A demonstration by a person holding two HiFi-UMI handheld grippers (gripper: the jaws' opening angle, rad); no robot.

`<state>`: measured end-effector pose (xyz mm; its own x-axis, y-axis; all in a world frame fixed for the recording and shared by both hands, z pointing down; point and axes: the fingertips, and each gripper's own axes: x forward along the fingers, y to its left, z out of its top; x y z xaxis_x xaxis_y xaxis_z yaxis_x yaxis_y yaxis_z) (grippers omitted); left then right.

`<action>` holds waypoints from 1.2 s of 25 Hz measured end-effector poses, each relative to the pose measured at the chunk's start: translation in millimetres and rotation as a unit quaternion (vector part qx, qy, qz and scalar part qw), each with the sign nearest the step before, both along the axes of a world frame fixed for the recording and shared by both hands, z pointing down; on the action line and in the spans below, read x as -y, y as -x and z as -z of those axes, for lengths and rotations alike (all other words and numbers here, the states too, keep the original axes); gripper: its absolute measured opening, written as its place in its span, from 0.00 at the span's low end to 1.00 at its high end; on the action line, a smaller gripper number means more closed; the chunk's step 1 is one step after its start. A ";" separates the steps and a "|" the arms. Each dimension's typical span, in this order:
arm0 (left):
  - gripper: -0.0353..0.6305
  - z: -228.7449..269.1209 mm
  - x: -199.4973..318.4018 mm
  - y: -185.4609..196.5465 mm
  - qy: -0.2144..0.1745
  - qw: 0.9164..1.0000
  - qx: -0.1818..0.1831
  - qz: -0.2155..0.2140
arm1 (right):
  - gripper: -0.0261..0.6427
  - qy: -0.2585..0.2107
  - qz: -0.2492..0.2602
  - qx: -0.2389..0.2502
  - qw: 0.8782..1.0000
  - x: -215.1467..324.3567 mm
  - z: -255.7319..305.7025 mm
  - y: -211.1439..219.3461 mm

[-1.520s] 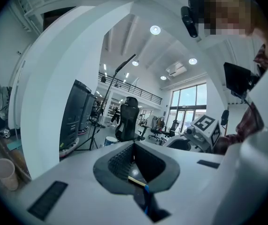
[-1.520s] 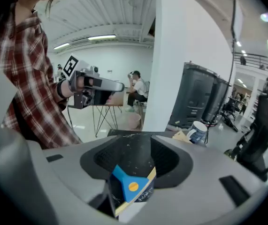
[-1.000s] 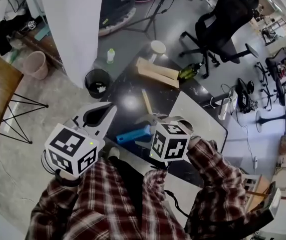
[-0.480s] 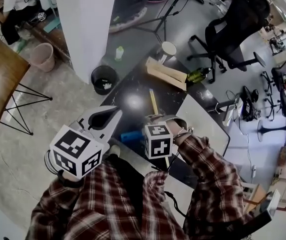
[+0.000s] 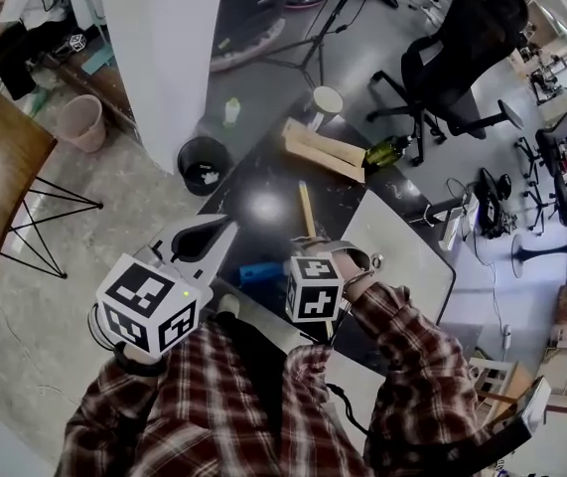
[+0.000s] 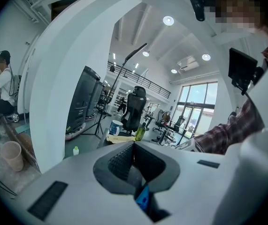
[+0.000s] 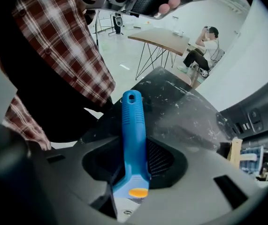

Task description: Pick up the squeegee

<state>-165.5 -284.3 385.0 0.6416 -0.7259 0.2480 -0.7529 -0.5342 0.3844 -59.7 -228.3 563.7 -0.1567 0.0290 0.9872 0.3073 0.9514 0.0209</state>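
Two tools are in the person's hands. On the left, the left tool point(image 5: 209, 235) hangs over the near left edge of the dark desk point(image 5: 253, 167). Its jaws are pressed together with nothing between them, so it has no part in this job right now. Just to its right, at the near side of the desk, is the blue squeegee point(image 5: 263, 269). Its handle points left, toward the left tool. Further right is the right tool point(image 7: 134, 149), and its jaws are squeezed onto the squeegee's blue handle, close to the end with the orange spot. The long part of the handle sticks out past the jaws. The wiping end is hidden behind the tool. I think the grabbing step is done and the lifting step comes now. I cannot tell if the squeegee is touching the desk or already a little above it. The next move should be to raise the right tool straight up and keep squeezing hard. The handle looks smooth, so it might slip or tip if the squeeze gets loose. The wooden stick point(image 5: 306, 207) on the desk is farther away, so it should not get bumped.
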 end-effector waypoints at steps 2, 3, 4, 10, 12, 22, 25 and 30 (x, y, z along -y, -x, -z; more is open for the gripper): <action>0.07 1.4 2.3 -1.6 -0.001 1.000 0.001 -0.002 | 0.26 -0.001 -0.027 0.024 0.999 8.1 7.8 0.1; 0.07 2.1 3.4 -2.7 -0.002 1.000 0.001 -0.003 | 0.26 0.000 -0.044 0.040 0.998 12.7 13.7 -0.1; 0.07 2.9 4.3 -4.0 -0.002 1.000 0.002 -0.004 | 0.26 0.001 -0.064 0.057 0.996 18.0 20.8 -0.3; 0.07 7.5 10.5 -13.7 -0.010 1.000 0.005 -0.023 | 0.26 -0.013 -0.232 0.217 0.948 59.5 83.9 -4.0; 0.07 9.8 13.2 -19.1 -0.014 0.999 0.006 -0.031 | 0.26 -0.021 -0.286 0.274 0.918 71.3 108.9 -8.6; 0.07 29.3 30.3 -54.5 -0.041 0.996 0.003 -0.077 | 0.26 -0.143 -0.442 0.482 0.743 85.6 228.5 -64.0; 0.07 33.3 33.6 -67.9 -0.048 0.994 0.001 -0.094 | 0.26 -0.173 -0.482 0.522 0.682 81.9 255.6 -89.7; 0.07 39.4 31.3 -89.8 -0.056 0.991 -0.003 -0.123 | 0.26 -0.198 -0.546 0.566 0.586 67.1 274.5 -123.0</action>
